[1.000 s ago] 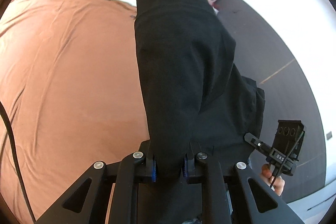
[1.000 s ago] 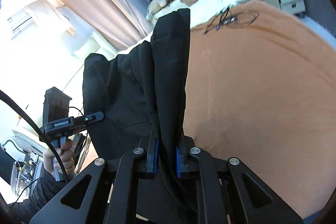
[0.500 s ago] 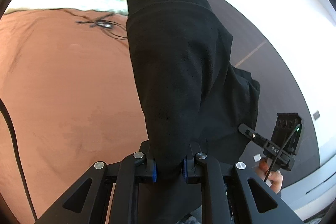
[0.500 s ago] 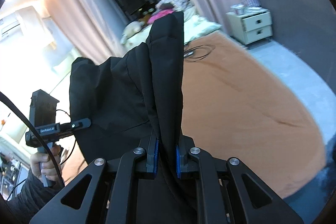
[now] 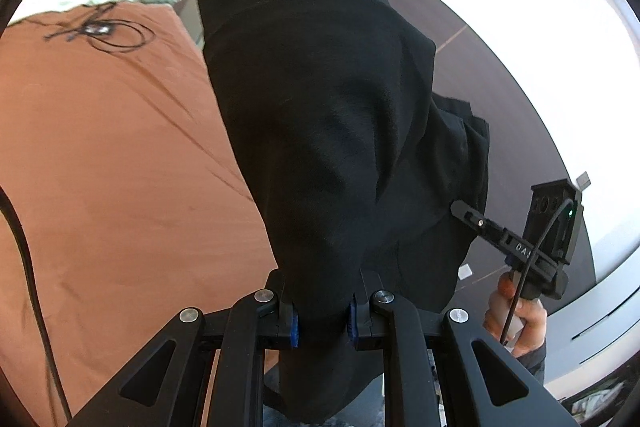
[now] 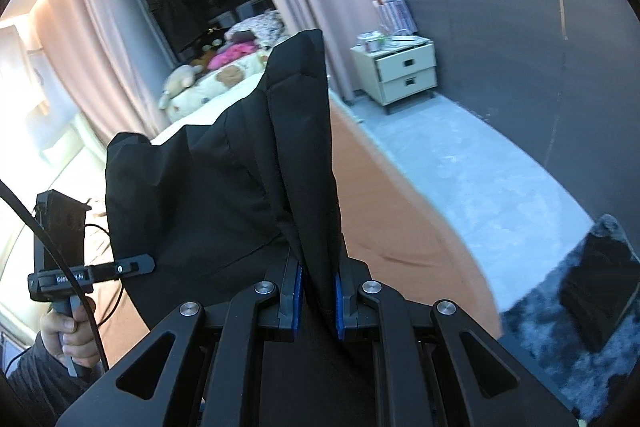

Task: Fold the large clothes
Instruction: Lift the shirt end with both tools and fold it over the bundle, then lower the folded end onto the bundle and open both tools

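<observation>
- The garment (image 5: 320, 115) hangs in the air between both grippers, above the near edge of the bed (image 5: 112, 155); bare orange cover spreads wide to its left.
- In the right wrist view the bed (image 6: 400, 219) ends at a curved edge, with open grey floor (image 6: 480, 163) beyond it, up to the nightstand (image 6: 404, 67) and the dark wall.
- The left gripper (image 5: 322, 319) is clenched on a thick bunch of the garment; the right gripper (image 6: 316, 299) pinches a thinner fold of the garment (image 6: 224, 187).
- Since a second ago both views have swung: the cable coil (image 5: 104, 31) has come into the left view, and the right view now shows floor and a dark rug (image 6: 580, 327) rather than mostly bed.
- The garment is matte black and soft, with stitched seams; the cover is smooth with shallow creases.
- Plush toys (image 6: 200, 83) lie at the bed's far end, by pink curtains (image 6: 100, 47).
</observation>
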`<state>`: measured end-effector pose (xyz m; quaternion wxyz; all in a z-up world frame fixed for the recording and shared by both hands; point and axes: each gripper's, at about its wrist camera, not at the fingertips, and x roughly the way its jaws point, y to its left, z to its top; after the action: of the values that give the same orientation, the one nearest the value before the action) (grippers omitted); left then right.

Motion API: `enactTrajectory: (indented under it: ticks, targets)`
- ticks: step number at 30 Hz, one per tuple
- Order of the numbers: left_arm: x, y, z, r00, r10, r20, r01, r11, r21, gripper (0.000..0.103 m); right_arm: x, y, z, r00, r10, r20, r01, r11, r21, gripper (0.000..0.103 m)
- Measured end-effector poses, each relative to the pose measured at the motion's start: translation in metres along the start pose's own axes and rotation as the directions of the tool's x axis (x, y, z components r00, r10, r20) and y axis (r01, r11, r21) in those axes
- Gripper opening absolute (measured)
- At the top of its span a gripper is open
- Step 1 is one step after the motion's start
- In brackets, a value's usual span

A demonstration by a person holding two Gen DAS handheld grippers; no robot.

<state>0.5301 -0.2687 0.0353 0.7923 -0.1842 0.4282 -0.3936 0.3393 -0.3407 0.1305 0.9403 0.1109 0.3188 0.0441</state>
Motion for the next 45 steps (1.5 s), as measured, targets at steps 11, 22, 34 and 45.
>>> enactTrajectory:
  ticks: [11,22,34,45]
  targets:
    - [0.101,0.041,0.022,0.993,0.03,-0.113,-0.031,0.999,-0.013,0.017,0.093,0.021,0.004,0.986,-0.119,-0.114,0.125,0.991,0.055,0.009]
    - [0.182,0.129,0.041,0.975,0.127,-0.181,-0.125,0.992,0.023,0.026,0.228,0.05,0.011,0.937,-0.265,-0.228,0.293,0.951,0.101,0.023]
    - [0.171,0.199,0.024,0.958,0.171,-0.231,-0.181,0.983,-0.024,0.062,0.141,0.074,-0.051,0.92,-0.362,-0.147,0.39,0.868,0.307,0.073]
    - [0.158,0.142,-0.024,0.938,0.094,-0.334,-0.079,0.995,0.057,0.062,0.083,0.068,-0.143,0.971,-0.191,-0.145,0.239,0.808,0.538,0.073]
